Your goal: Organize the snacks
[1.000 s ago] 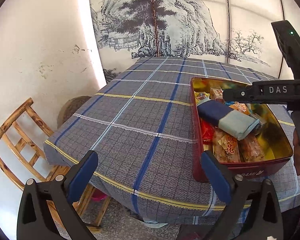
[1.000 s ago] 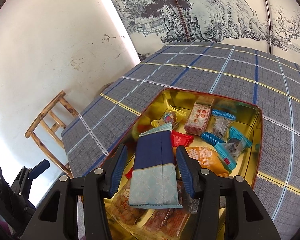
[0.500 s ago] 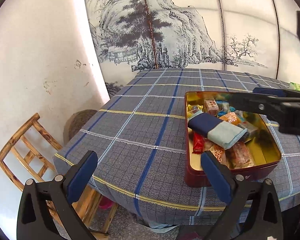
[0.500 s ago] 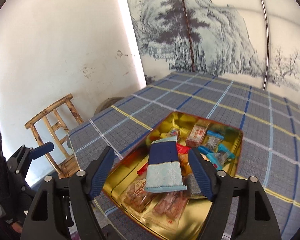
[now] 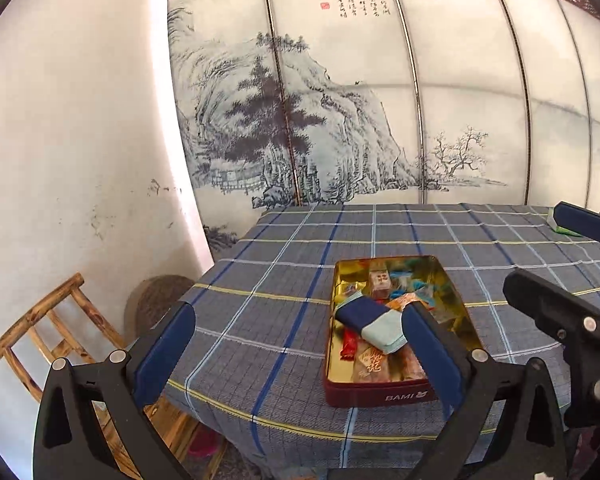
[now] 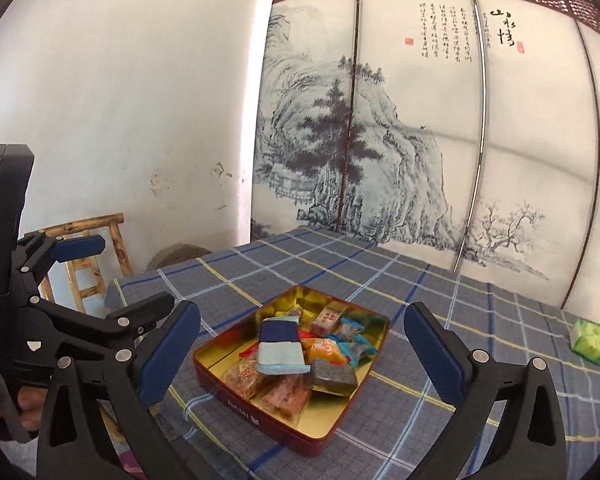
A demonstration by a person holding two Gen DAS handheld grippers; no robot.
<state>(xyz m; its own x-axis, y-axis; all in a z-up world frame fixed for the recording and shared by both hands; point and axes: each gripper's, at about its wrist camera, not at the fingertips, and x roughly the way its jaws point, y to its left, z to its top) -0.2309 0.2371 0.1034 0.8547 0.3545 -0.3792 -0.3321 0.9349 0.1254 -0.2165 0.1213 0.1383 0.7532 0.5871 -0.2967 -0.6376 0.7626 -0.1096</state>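
A dark red tin (image 5: pixel 376 395) (image 6: pixel 260 420) with a gold inside stands near the front edge of the plaid table. It holds several wrapped snacks, with a navy and pale blue packet (image 5: pixel 370 320) (image 6: pixel 279 345) lying on top. My left gripper (image 5: pixel 300 356) is open and empty, back from the table edge, left of the tin. My right gripper (image 6: pixel 300 356) is open and empty, raised above and in front of the tin. A green snack pack (image 6: pixel 590 339) lies apart at the table's right side.
A plaid cloth (image 5: pixel 380 240) covers the table. A wooden chair (image 5: pixel 48 340) and a round woven stool (image 5: pixel 156 300) stand to the left by the white wall. A painted folding screen (image 5: pixel 340 120) stands behind the table.
My right gripper opened, let go of the navy and pale blue packet in the tin, and drew back and up. My left gripper also pulled back from the table.
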